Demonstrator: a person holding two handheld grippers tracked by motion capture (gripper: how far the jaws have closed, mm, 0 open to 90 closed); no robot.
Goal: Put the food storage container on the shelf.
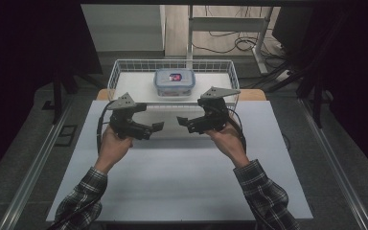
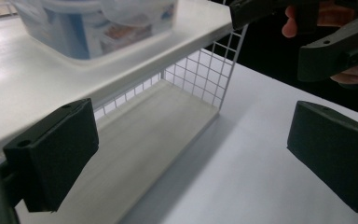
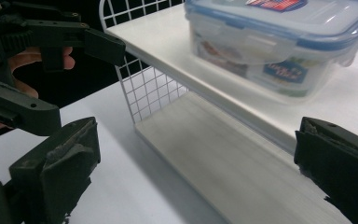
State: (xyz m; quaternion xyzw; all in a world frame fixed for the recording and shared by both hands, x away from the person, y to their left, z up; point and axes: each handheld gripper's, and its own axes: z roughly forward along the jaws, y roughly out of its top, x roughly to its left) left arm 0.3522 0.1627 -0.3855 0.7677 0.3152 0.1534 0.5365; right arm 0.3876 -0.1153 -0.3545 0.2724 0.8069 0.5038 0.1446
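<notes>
A clear plastic container with a blue-edged clip lid sits on the white shelf of a white wire basket at the back of the table. In front of the basket my two grippers face each other, tips a short way apart, above the white tabletop. The left gripper is open, and its own view shows its jaws wide apart with nothing between them. The right gripper is open too, jaws wide and empty. The container lies beyond them, up on the shelf.
The white tabletop spreads out toward me. A pale wooden board lies under the basket's shelf behind the wire mesh. Dark floor, table legs and cables lie past the basket. Metal rails run along both sides of the table.
</notes>
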